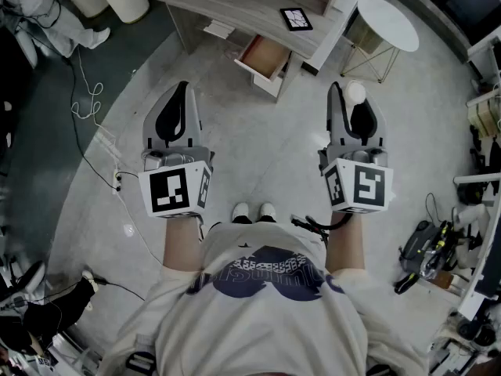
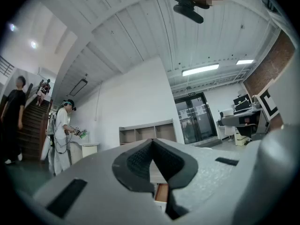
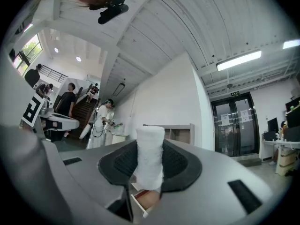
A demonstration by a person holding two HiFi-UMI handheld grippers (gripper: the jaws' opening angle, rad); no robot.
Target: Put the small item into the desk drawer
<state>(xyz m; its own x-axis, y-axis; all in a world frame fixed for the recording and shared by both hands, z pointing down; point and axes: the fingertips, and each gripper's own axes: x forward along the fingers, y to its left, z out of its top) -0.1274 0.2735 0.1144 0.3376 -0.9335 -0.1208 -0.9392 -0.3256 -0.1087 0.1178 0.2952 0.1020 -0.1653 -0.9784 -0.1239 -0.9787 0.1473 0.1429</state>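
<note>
Between the pads of the right gripper point(image 1: 352, 106) sits a white, rough-textured roll point(image 3: 150, 153), clamped at its sides. Its long axis runs along the jaws, and its rounded end pokes past the tips towards the desk point(image 1: 235, 6). The left gripper point(image 2: 152, 146) has its jaws closed tip to tip on nothing. Print on the person's shirt point(image 1: 270, 276) is too distorted to read. An open wooden drawer point(image 1: 264, 56) juts from the desk, well ahead of both grippers. A black-and-white square marker point(image 1: 296, 19) lies on the desktop. Grey concrete floor point(image 1: 266, 147), a round white side table point(image 1: 389, 22) and a loose cable point(image 1: 86, 100) surround it. The room has white walls and glass double doors point(image 2: 194, 118).
</note>
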